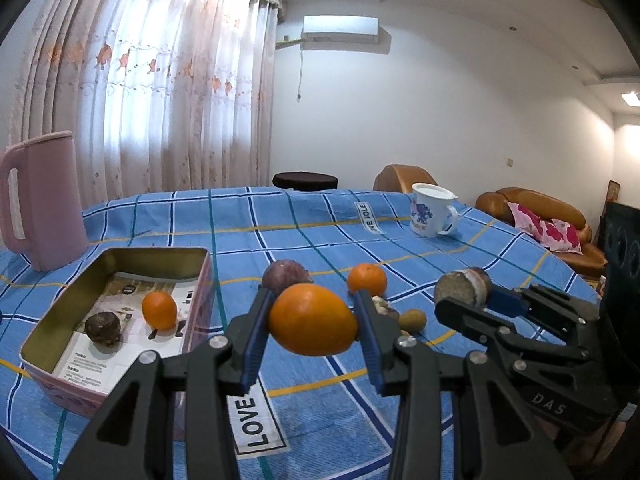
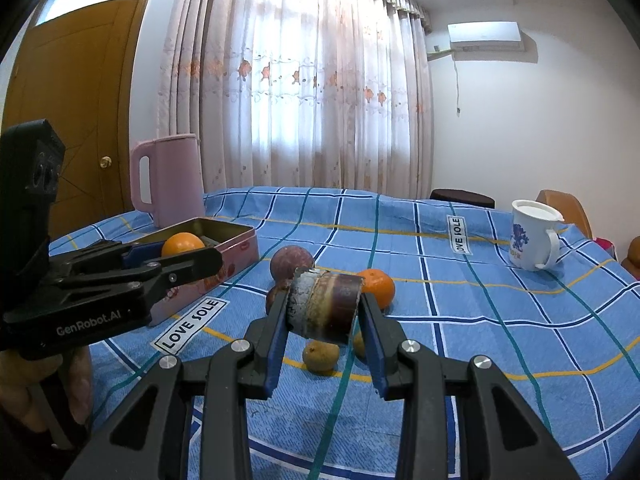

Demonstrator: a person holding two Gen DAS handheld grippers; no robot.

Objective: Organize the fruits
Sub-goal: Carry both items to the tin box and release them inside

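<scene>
Across the blue checked surface (image 1: 400, 240), the pink tin (image 1: 120, 300) stands at your left, holding one orange (image 1: 159, 309) and a dark round fruit (image 1: 103, 328). A pink jug (image 1: 44, 200) stands behind it; a white mug (image 1: 433, 210) stands well apart at the far right. Your left tool (image 1: 312, 320) pinches a large orange (image 1: 312, 319), raised above the cloth beside the tin. Your right tool (image 2: 324, 312) pinches a cut purple fruit piece (image 2: 324, 306). Below them lie a purple fruit (image 2: 291, 262), a small orange (image 2: 378, 286) and a small tan fruit (image 2: 320, 356).
</scene>
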